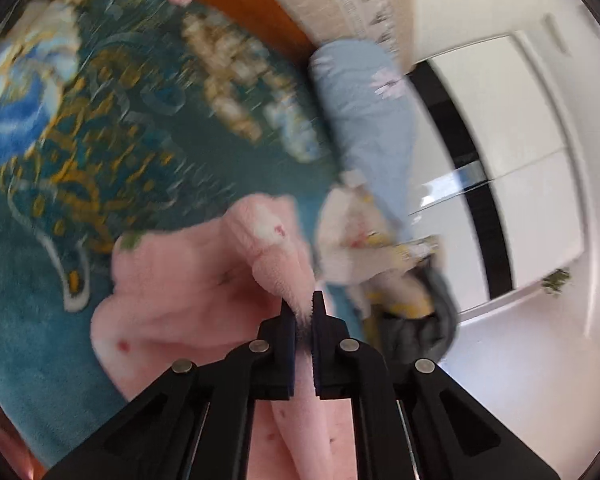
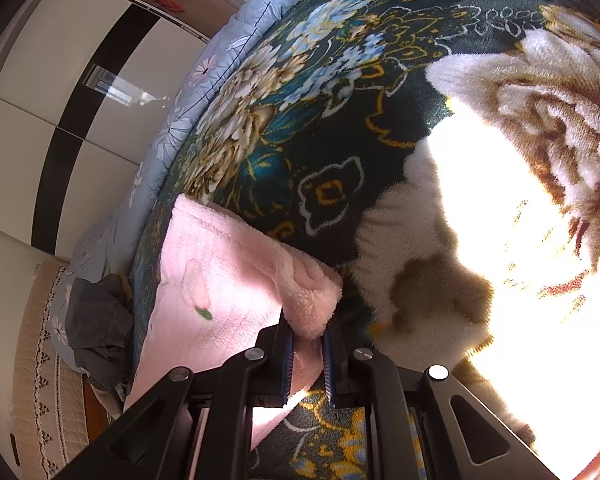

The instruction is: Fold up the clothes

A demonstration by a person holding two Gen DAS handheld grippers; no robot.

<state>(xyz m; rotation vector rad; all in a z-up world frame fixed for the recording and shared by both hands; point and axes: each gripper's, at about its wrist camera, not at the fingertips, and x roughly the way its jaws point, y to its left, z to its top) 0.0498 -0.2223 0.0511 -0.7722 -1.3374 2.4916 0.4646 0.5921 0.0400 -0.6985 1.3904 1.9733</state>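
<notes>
A fluffy pink garment (image 1: 188,300) lies on a dark teal floral blanket (image 1: 100,140). In the left wrist view, which is motion-blurred, my left gripper (image 1: 303,304) is shut on a pulled-up fold of this pink fabric, and the cloth stretches up from the blanket into the jaws. In the right wrist view the same pink garment (image 2: 220,280) lies flat with a doubled corner. My right gripper (image 2: 306,326) is shut on that thick folded corner, low over the blanket (image 2: 340,160).
A light blue flowered quilt (image 1: 364,112) lies along the bed's edge, with a small heap of white, yellow and dark grey clothes (image 1: 400,280) beside it. A white and black wardrobe (image 2: 60,100) stands behind. Bright sunlight washes out the blanket at right (image 2: 500,260).
</notes>
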